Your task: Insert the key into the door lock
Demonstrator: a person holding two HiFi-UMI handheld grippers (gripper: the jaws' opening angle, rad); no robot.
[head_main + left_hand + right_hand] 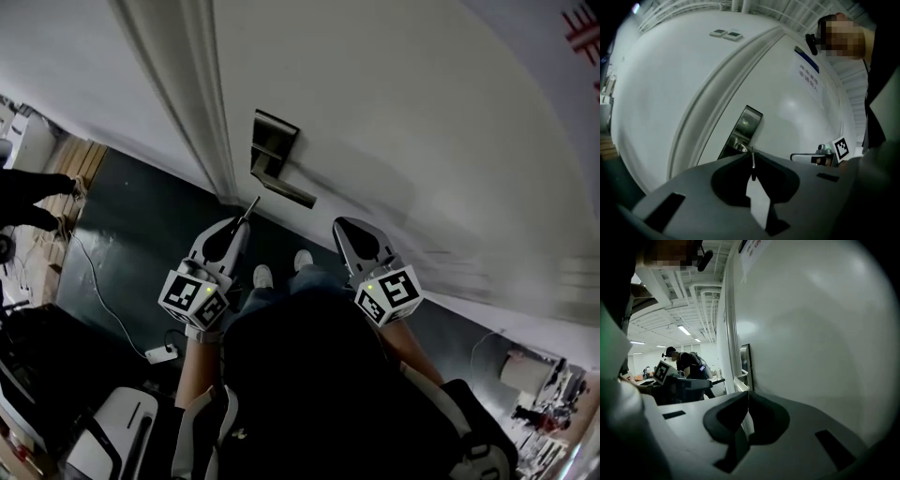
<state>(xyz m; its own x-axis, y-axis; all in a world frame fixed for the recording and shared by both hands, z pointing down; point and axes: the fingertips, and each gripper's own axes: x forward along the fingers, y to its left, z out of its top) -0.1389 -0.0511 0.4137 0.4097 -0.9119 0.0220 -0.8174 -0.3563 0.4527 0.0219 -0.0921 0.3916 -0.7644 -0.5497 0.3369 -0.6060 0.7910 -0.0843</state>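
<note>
Left hand-held gripper (242, 225): pressed together on the key (250, 210), pinching it edge-on right at the tips. Marker cube low at the wrist end.
Key: thin and metal, poking out past the left tips and pointing up at the lock plate (273, 141). In the left gripper view, key (753, 164) upright in the seam of the left hand-held gripper (752, 152).
Key tip: close under the inner end of the lever handle (289, 190), with a small gap showing in the head view. Not in the lock.
Lock plate: tall steel rectangle on the white door (394, 112), near the frame edge. Dead ahead of the key in the left gripper view (743, 129). Keyhole too small to pick out.
Right hand-held gripper (343, 225): pressed together too, nothing between the tips in the right gripper view (746, 392). Held beside the left one, lower right of the lever handle and clear of the door.
Right gripper view: lock plate (746, 363) seen side-on at the door edge, left hand-held gripper (677, 382) off to the left, a person (689, 363) bent over far in the background.
Door extras: a printed sign (808, 70) above the lock and two switches (725, 33) on the wall beside the frame, print unreadable.
Floor (131, 216): dark, with white shoes (262, 276) by the door and a pale cable (103, 300) trailing left.
</note>
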